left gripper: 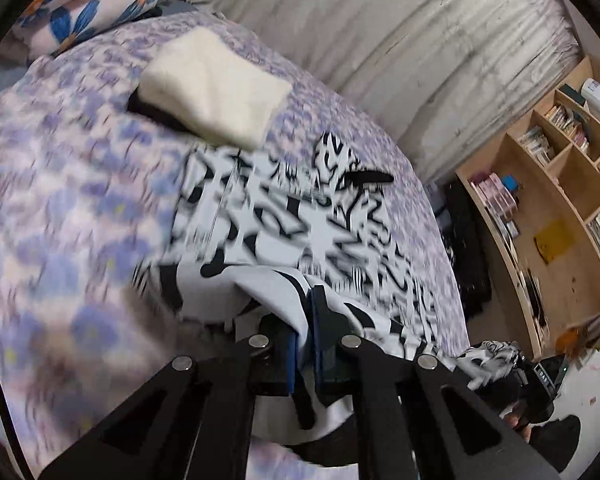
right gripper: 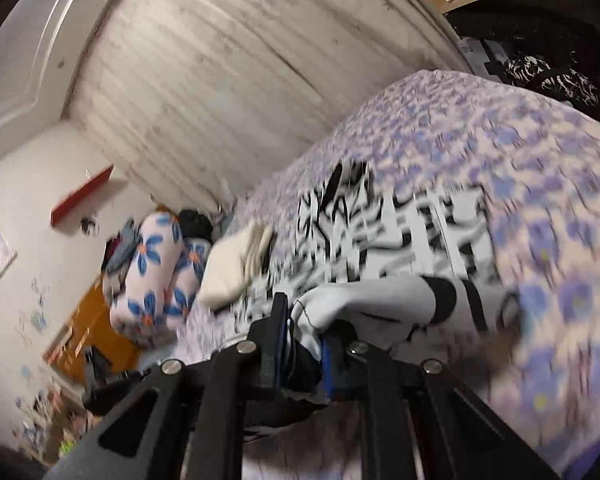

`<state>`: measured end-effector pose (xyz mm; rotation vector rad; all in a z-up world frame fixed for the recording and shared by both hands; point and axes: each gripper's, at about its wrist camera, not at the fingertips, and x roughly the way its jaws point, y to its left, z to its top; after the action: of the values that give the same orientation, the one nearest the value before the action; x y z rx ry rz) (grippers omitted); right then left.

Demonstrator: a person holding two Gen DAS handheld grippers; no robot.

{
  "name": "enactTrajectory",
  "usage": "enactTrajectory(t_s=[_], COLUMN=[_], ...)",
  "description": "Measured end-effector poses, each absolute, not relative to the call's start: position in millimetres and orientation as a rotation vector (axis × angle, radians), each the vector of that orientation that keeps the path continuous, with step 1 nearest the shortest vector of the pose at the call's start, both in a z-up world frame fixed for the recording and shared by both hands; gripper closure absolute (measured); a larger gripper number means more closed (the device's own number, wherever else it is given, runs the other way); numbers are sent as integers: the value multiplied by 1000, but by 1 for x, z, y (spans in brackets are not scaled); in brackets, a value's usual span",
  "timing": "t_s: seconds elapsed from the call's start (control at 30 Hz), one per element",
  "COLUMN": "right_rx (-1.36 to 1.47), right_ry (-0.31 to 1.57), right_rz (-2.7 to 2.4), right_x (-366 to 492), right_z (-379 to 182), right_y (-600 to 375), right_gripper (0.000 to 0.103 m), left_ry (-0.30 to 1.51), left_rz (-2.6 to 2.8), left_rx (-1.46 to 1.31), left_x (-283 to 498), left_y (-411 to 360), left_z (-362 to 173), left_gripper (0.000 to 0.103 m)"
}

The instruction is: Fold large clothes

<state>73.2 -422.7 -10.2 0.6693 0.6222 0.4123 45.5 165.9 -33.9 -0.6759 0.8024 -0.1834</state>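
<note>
A large black-and-white patterned garment (left gripper: 284, 224) lies spread on the bed with the purple floral cover (left gripper: 60, 200). My left gripper (left gripper: 305, 320) is shut on the garment's near edge, with cloth bunched between its blue pads. In the right wrist view the same garment (right gripper: 400, 236) lies ahead, and my right gripper (right gripper: 306, 336) is shut on another part of its near edge. Both views are motion-blurred.
A folded cream garment (left gripper: 216, 88) lies on the bed beyond the patterned one, also in the right wrist view (right gripper: 236, 268). Blue-flowered pillows (right gripper: 156, 276) sit at the head. A grey curtain (left gripper: 420, 40) runs behind the bed. A wooden bookshelf (left gripper: 552, 208) stands to the right.
</note>
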Motion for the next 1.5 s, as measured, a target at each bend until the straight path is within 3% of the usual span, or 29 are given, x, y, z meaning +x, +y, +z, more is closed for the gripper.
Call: enactTrajectory(t_s=[0.1, 0.13, 0.2, 0.23, 0.27, 0.43, 0.9, 1.0, 1.1, 1.13, 1.17, 1.2, 1.23, 1.33, 1.5], right_rx=[675, 685, 714, 721, 734, 706, 357, 281, 250, 233, 218, 209, 212, 227, 326], right_ry=[650, 667, 733, 757, 780, 853, 1053, 1110, 1143, 1130, 1128, 1131, 1125, 1064, 861], right_rz=[359, 338, 277, 247, 217, 178, 148, 159, 168, 167, 160, 148, 143, 116, 68], right_x=[130, 143, 177, 187, 199, 220, 287, 305, 311, 309, 306, 303, 297, 281, 261], right_z=[-16, -21, -39, -46, -55, -91, -144, -157, -169, -168, -167, -168, -167, -154, -100], right_y=[-420, -420, -423, -423, -424, -424, -406, -394, -387, -385, -383, -383, -384, -389, -407], right_gripper=[89, 87, 76, 60, 47, 45, 45, 45, 45, 50, 70, 82, 93, 99, 100], left_ry=[820, 842, 873, 883, 882, 914, 1075, 1130, 1155, 1146, 1138, 1121, 1107, 1070, 927], left_rz=[-172, -160, -137, -107, -85, -46, 18, -8, -25, -35, -19, 10, 24, 34, 33], left_rx=[-654, -652, -659, -672, -684, -696, -302, -245, -229, -229, -214, -181, -154, -151, -167], left_x=[91, 111, 137, 150, 156, 191, 254, 268, 274, 274, 273, 272, 270, 261, 252], left_y=[167, 167, 169, 172, 175, 187, 160, 149, 143, 140, 137, 133, 130, 124, 125], left_z=[-36, -40, -46, -51, -55, -78, -144, -156, -166, -166, -164, -161, -159, -145, -97], left_gripper=[92, 84, 45, 15, 8, 8, 8, 11, 33, 45, 56, 65, 97, 101, 101])
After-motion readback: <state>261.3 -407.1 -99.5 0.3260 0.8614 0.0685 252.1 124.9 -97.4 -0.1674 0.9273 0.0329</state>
